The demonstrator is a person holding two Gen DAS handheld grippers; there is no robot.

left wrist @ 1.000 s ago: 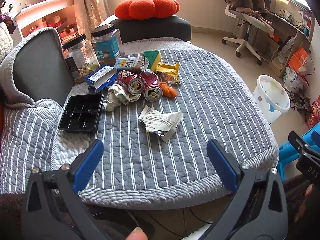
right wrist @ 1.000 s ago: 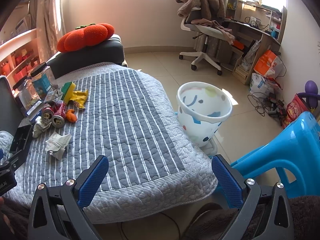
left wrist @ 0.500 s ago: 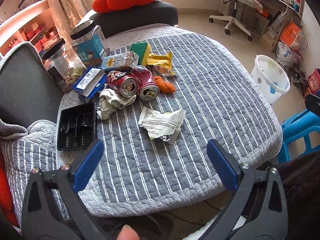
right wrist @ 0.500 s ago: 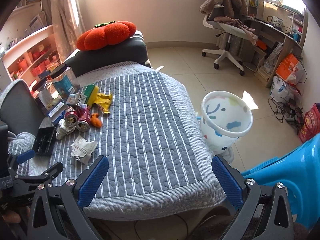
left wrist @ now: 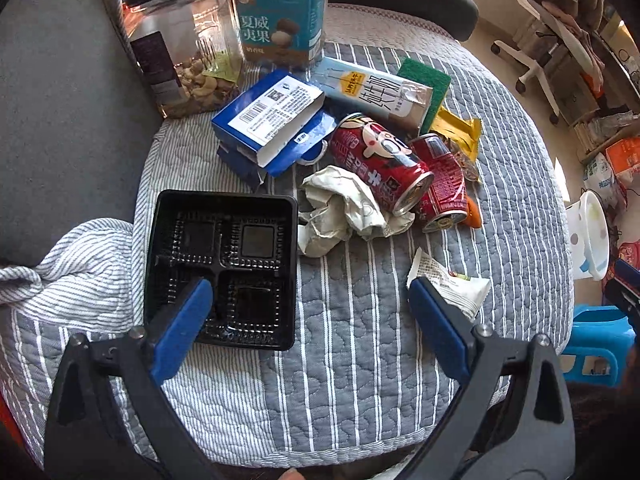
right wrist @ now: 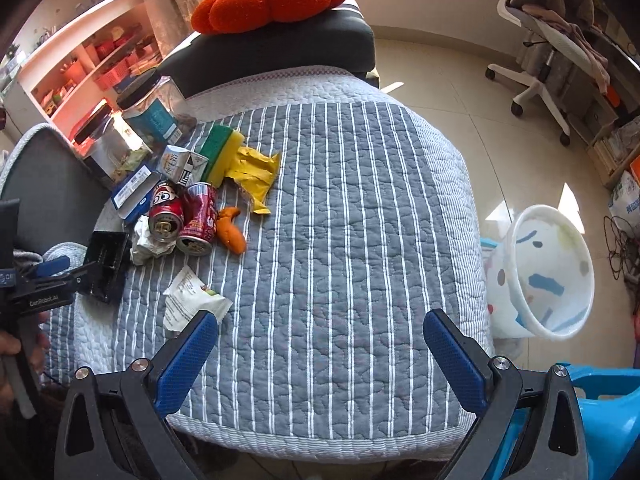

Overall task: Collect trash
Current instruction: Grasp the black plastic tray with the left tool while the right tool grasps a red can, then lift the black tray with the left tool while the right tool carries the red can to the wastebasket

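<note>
Left gripper point(left wrist: 310, 300), lower frame: jaws wide but closing, nothing between them; left finger over the black plastic tray point(left wrist: 222, 266). Trash cluster centre frame on the striped quilt point(left wrist: 360, 360): crumpled paper point(left wrist: 344, 210), two red cans point(left wrist: 380, 160), torn wrapper point(left wrist: 452, 282). Right gripper point(right wrist: 320, 354): fingers open, empty. White bin point(right wrist: 548, 276) at right edge.
</note>
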